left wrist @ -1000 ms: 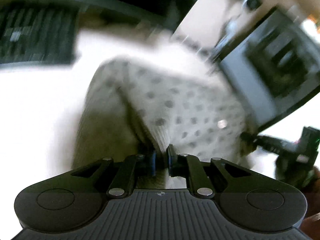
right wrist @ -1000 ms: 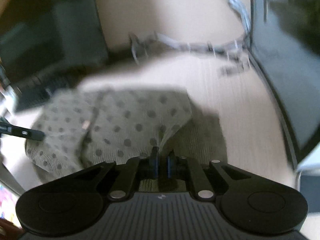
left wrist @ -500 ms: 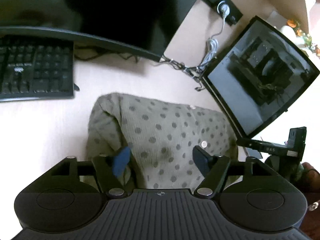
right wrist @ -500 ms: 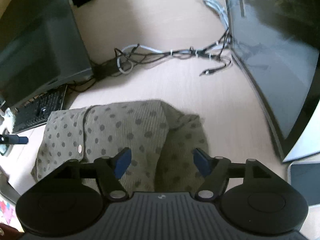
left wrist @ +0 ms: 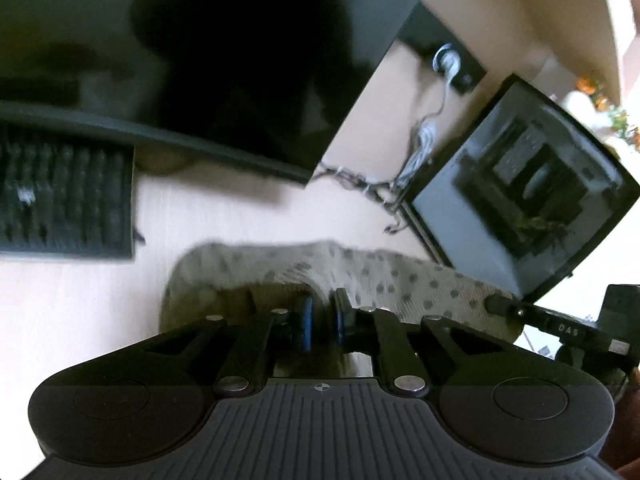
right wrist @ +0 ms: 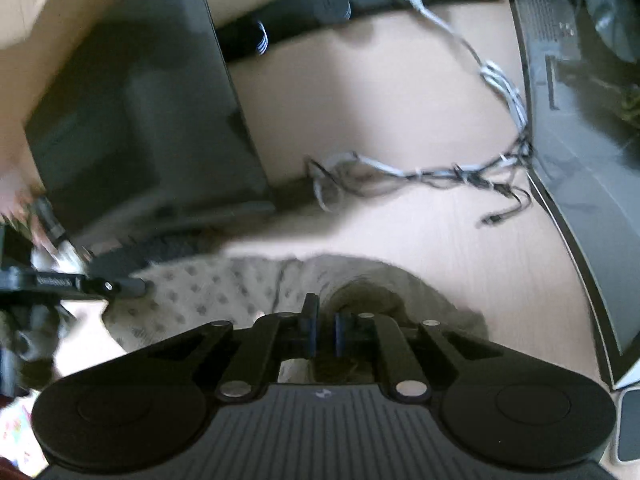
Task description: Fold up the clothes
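Observation:
A beige polka-dot garment (left wrist: 384,276) lies folded on the light wooden desk (left wrist: 80,292), between the two grippers. My left gripper (left wrist: 322,312) is shut on the garment's near left edge, with cloth pinched between its blue pads. My right gripper (right wrist: 323,320) is shut on the near right edge of the garment (right wrist: 224,284). The right gripper's fingers (left wrist: 520,312) show at the right of the left wrist view. The left gripper's fingers (right wrist: 100,286) show at the left of the right wrist view. Both views are motion-blurred.
A black keyboard (left wrist: 60,204) lies at the left under a large dark monitor (left wrist: 200,52). A second monitor (left wrist: 532,184) stands at the right. Tangled cables (right wrist: 432,168) and a power strip (right wrist: 320,12) lie behind the garment.
Half a second ago both grippers were open above the flat garment. Both have now closed on its near edge, and the views have dropped lower and blurred.

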### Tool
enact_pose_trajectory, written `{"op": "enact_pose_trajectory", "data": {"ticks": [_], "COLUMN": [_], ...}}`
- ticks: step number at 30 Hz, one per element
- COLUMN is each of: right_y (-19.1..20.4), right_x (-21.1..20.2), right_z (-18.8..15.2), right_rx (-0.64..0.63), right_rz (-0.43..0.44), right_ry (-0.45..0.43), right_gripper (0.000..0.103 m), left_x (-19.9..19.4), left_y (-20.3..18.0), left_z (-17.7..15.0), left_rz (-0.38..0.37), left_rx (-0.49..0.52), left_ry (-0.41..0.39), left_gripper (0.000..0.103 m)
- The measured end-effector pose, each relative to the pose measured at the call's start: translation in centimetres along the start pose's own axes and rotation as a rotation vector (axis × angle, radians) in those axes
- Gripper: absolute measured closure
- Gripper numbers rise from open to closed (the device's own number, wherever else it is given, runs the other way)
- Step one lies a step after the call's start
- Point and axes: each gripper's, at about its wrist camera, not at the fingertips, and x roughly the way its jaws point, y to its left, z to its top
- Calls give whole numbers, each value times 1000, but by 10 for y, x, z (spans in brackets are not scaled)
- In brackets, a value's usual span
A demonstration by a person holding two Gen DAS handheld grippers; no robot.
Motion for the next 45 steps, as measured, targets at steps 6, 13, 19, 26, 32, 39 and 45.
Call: {"op": "enact_pose_trajectory", "data": {"ticks": [6,13,19,26,32,39,45], "right_y": [-25,-39,-30,-7,-18,-13,-36], "right_x": [28,33,15,53,130,128,96], "right_z": [-45,-62,-23,-2,-40,-43,-12], "right_rx": [52,11,-64,-38,15,-66,-84], "right_rz": [-94,-185,-172,60,39,40,93], "right_ry": [162,219,79,-21,172,196,196], "right_gripper": [95,62,18,0,0,0,0], "left_x": [22,18,-4,64,123,135,123], "left_y": [23,40,6,-24,8,-4,-36], "left_z": [-52,-62,-17,3,-29,-30,-29], "left_rz": [122,146,8,-107,0,0,102], "left_rx": [-37,-55,-4,-11,-108,-85,-85], "left_ry": [155,199,29,-3,149,131,157], "left_gripper": [91,78,54,22,20,2,1]}}
